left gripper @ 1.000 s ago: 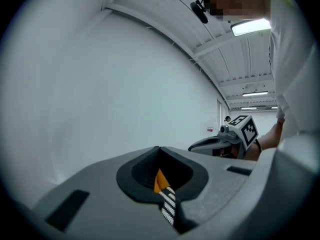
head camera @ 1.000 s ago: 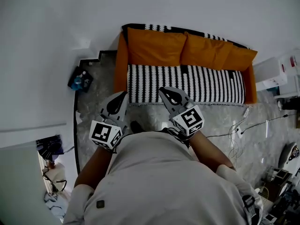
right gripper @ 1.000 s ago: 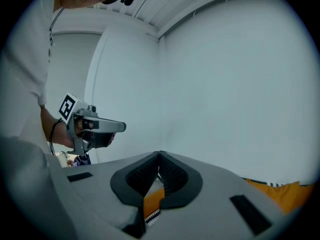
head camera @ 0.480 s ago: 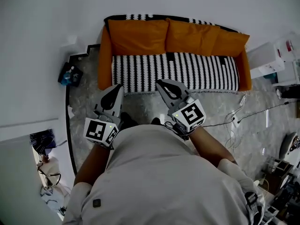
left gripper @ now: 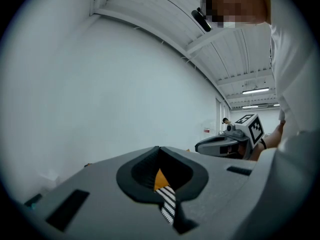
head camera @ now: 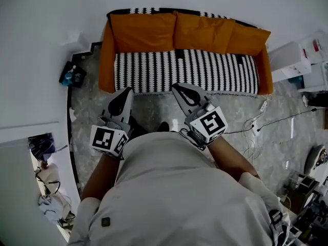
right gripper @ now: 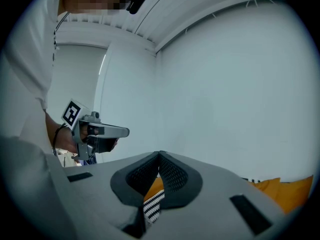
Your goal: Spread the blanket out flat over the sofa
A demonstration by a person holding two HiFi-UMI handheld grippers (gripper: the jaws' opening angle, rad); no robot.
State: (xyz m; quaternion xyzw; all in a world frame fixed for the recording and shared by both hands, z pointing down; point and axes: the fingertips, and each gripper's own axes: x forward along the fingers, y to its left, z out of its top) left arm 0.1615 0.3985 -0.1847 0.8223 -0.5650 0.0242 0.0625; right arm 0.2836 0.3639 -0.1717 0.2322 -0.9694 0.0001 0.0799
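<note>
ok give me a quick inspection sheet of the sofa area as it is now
surface: grey marbled floor in front of the sofa
job's things: orange sofa; black-and-white blanket lies along the seat and looks flat, with a strip over the backrest top
clutter: blue item on the floor left of the sofa; white boxes by its right end
grippers: left gripper and right gripper both shut, holding nothing, short of the sofa
cables: loose cables on the floor at right
surroundings: white wall; gear at the lower edges too small to name

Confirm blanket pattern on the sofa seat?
Black-and-white zigzag stripes on the blanket; clearest in head view.
</note>
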